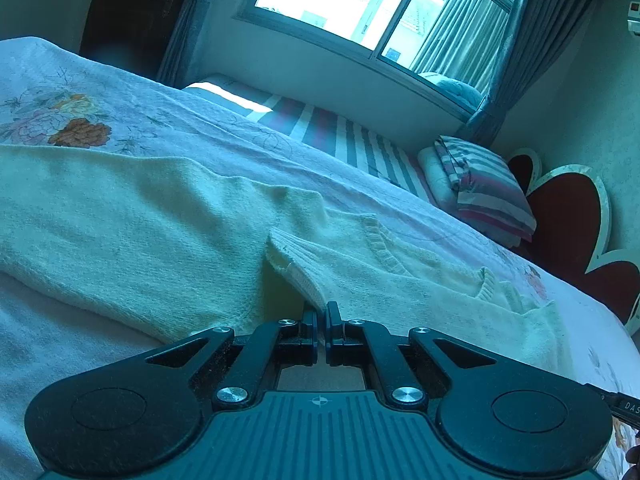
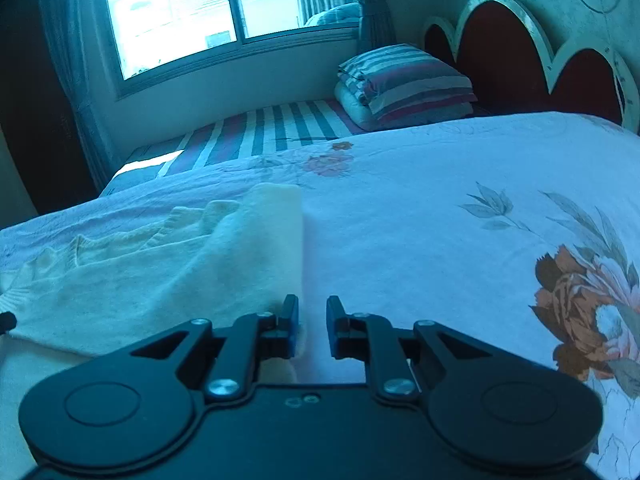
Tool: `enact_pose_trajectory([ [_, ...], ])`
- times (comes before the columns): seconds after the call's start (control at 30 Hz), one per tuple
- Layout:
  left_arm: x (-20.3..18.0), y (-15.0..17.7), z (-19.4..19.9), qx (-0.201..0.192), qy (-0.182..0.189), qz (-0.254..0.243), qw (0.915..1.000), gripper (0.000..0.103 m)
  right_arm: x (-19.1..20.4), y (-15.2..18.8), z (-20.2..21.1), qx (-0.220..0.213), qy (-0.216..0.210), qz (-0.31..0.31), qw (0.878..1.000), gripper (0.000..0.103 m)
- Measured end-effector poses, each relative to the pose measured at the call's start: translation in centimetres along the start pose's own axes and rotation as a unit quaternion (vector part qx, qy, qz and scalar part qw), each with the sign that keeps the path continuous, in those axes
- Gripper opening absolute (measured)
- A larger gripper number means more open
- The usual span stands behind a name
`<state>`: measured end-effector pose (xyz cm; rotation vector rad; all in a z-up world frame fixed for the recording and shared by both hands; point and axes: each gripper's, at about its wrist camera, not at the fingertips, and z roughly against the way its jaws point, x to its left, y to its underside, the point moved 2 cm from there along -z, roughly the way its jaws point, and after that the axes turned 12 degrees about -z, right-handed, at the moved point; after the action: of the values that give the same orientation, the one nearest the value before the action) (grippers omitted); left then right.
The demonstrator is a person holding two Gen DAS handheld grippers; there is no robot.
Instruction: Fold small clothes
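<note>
**Sleeve cuff pinched, right side free**

On the floral bedspread lies the cream knit sweater, spread flat, its V-neck toward two o'clock in the left wrist view. Left tongs are closed on the ribbed sleeve cuff, the fabric rising at twelve o'clock from the tips. Right tongs stand open, jaws apart, straddling the sweater's straight side edge. To fold well, I would carry the cuff low across the body, keep the knit unstretched, and let the right tongs pin that edge. Striped pillows sit well apart.
</note>
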<state>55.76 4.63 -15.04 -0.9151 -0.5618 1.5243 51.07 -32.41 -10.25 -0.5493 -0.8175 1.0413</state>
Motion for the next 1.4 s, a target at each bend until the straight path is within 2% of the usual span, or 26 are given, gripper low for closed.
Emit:
enact_pose_trajectory([
  [0.07, 0.0, 0.1, -0.2, 0.003, 0.001, -0.004, 1.0000, 0.003, -1.5, -0.6, 0.5, -0.012, -0.005, -0.038, 0.999, 0.016],
  [0.13, -0.1, 0.1, -0.4, 0.004, 0.001, -0.010, 0.9999, 0.003, -1.8, -0.9, 0.7, -0.018, -0.017, -0.042, 0.999, 0.016],
  [0.23, 0.0, 0.3, -0.4, -0.002, -0.001, -0.002, 1.0000, 0.003, -0.6, -0.5, 0.3, -0.005, -0.053, -0.010, 0.999, 0.016],
  [0.3, 0.1, 0.5, 0.0, -0.015, -0.011, 0.001, 0.9998, 0.003, 0.4, 0.4, -1.4, 0.032, -0.032, 0.029, 0.999, 0.016],
  [0.37, 0.1, 0.6, 0.2, -0.026, -0.023, 0.001, 0.9994, 0.003, 0.5, 0.5, -1.9, 0.034, -0.027, 0.038, 0.998, 0.016],
  [0.53, 0.5, 0.3, 0.0, -0.030, -0.026, 0.001, 0.9992, 0.003, 0.9, -1.9, -1.9, 0.008, -0.057, 0.029, 0.998, 0.018],
  [0.63, 0.9, 0.1, -0.7, -0.011, -0.028, 0.002, 0.9995, 0.003, 1.7, -3.5, -3.3, 0.003, -0.062, 0.031, 0.998, 0.018],
  [0.73, 0.7, 0.6, -0.3, -0.019, -0.032, 0.001, 0.9993, 0.003, 2.4, -4.7, -5.8, 0.007, -0.066, 0.039, 0.997, 0.016],
  [0.77, 0.7, 1.0, 0.1, -0.030, -0.033, 0.010, 0.9990, 0.003, 2.5, -4.7, -6.9, 0.014, -0.063, 0.043, 0.997, 0.015],
  [0.83, 0.7, 1.7, 0.6, -0.039, -0.037, 0.021, 0.9983, 0.003, 2.2, -4.3, -9.0, 0.034, -0.026, 0.050, 0.998, 0.014],
  [0.97, 1.1, 2.1, 1.1, -0.048, -0.029, 0.040, 0.9976, 0.003, 1.8, -4.1, -8.6, 0.024, -0.034, 0.045, 0.998, 0.017],
  [1.1, 2.3, 1.4, 0.0, -0.031, -0.021, 0.081, 0.9960, 0.003, 1.8, -4.2, -8.0, 0.015, -0.057, 0.035, 0.998, 0.021],
  [1.17, 2.3, 1.3, -0.3, -0.025, -0.022, 0.084, 0.9959, 0.003, 2.0, -3.9, -8.5, 0.024, -0.047, 0.047, 0.997, 0.020],
  [1.3, 1.6, 1.6, 1.5, -0.064, -0.043, 0.079, 0.9939, 0.003, 2.0, -3.8, -8.6, 0.023, -0.032, 0.053, 0.998, 0.019],
  [1.4, 1.7, 2.6, 0.6, -0.034, -0.050, 0.081, 0.9949, 0.003, 2.2, -3.7, -8.8, 0.022, -0.027, 0.062, 0.997, 0.018],
])
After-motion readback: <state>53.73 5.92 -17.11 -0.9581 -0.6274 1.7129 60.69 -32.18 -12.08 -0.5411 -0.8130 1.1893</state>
